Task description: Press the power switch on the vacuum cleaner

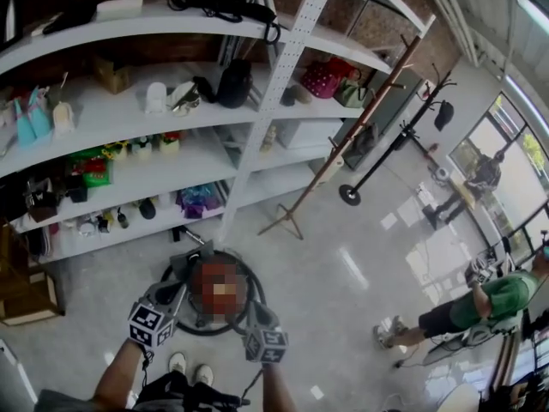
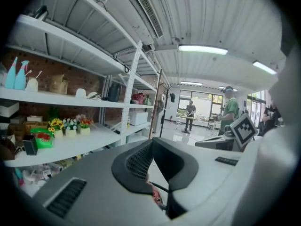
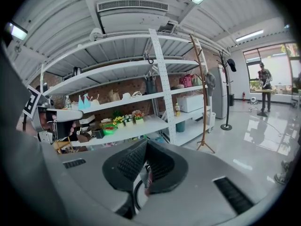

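Observation:
The vacuum cleaner (image 1: 196, 325) is a round dark canister ringed by a black hose, on the floor just ahead of my feet. A blurred patch covers most of its top, so its power switch cannot be made out. My left gripper (image 1: 182, 275) hangs over its left side and my right gripper (image 1: 256, 312) over its right side. Both are shut with nothing held. Through the slit of the left gripper (image 2: 157, 173) a red bit of the vacuum cleaner (image 2: 155, 197) shows. Below the right gripper (image 3: 143, 173) a loop of black hose (image 3: 136, 197) appears.
White shelving (image 1: 283, 67) full of small items stands ahead. To its right are a leaning wooden coat rack (image 1: 339, 153) and a black coat stand (image 1: 386, 157). A cardboard box (image 1: 30, 294) sits at the left. A person in a green shirt (image 1: 493, 299) works at the right.

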`<act>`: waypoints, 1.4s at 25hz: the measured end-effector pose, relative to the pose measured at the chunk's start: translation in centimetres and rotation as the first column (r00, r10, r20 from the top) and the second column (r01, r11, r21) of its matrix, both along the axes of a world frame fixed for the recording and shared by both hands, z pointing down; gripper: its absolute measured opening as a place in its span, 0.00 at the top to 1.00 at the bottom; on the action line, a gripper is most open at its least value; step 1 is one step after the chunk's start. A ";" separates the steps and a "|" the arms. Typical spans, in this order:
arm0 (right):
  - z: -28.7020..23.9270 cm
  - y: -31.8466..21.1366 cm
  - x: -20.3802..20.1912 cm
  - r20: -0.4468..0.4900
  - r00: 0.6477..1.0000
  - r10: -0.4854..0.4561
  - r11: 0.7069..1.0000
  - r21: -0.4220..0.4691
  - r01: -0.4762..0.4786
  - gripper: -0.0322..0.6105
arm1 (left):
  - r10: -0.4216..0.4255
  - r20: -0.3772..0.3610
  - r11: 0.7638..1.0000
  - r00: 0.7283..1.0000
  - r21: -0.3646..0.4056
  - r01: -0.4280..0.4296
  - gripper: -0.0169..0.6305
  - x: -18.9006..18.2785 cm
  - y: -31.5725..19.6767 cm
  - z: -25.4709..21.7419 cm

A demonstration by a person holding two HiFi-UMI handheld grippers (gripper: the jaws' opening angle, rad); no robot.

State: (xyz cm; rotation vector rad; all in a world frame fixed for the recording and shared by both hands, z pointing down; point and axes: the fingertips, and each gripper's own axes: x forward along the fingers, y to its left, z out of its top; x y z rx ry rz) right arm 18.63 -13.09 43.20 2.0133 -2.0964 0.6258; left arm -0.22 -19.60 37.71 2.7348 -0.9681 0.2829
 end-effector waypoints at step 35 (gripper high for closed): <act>-13.5 8.3 0.1 -0.074 0.996 0.057 0.963 0.269 -0.035 0.93 | -0.025 -0.043 0.981 0.999 0.192 0.032 0.96 -3.3 2.7 -9.1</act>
